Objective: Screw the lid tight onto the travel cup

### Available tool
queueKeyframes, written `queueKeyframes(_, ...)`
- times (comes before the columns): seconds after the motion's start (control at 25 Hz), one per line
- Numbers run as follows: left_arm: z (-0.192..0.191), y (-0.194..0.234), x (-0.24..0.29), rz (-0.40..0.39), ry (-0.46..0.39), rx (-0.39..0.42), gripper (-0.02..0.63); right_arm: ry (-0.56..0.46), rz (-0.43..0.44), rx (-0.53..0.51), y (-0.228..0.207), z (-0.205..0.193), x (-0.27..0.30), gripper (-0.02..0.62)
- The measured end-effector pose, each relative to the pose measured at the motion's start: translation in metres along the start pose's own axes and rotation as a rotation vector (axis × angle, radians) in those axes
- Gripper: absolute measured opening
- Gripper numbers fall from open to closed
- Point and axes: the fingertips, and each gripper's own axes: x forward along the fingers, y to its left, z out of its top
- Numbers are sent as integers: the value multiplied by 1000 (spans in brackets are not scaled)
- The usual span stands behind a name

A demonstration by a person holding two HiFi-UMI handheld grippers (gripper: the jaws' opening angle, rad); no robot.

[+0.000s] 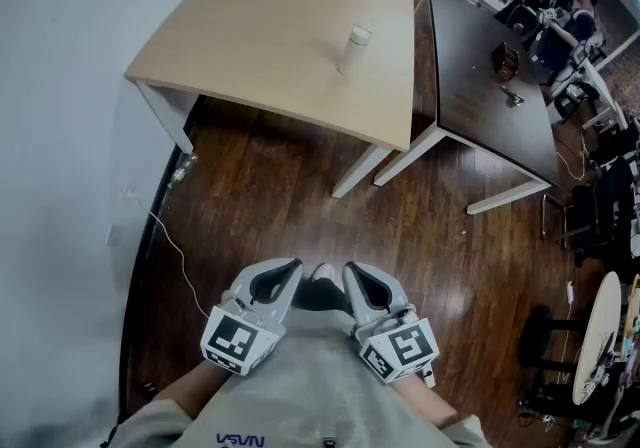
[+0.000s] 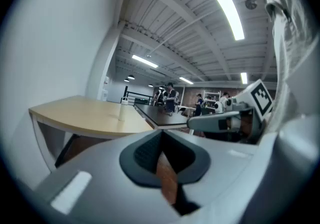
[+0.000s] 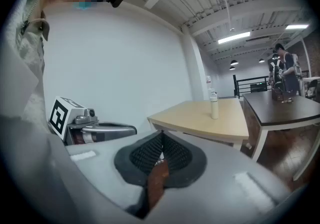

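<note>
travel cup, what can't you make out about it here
- Head view: white cylindrical travel cup on the light wooden table is too small, so how tight its lid sits is unreadable.
- Both gripper views: the cup is distant, lid seam too small.
- Head view: small items on the dark brown table are too small to name.

Left gripper closed, tables far ahead

The left gripper (image 2: 161, 140) has its jaws together with nothing between them. Far off, a pale travel cup (image 2: 122, 109) stands upright on a light wooden table (image 2: 85, 117). A dark table (image 2: 167, 116) adjoins on the right. The right gripper (image 2: 192, 124) reaches in near right.
</note>
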Motion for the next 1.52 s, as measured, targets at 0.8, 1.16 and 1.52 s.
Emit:
queueKeyframes(0.8, 10, 157, 44, 261, 35, -105, 2, 50, 120, 79, -63, 25, 161, -2)
queueKeyframes(1.16, 65, 265, 94, 281, 61, -87, 2, 35, 8, 179, -126, 61, 253, -2)
queueKeyframes(1.52, 91, 343, 152, 217, 59, -120, 2, 33, -131, 221, -177, 82, 298, -2)
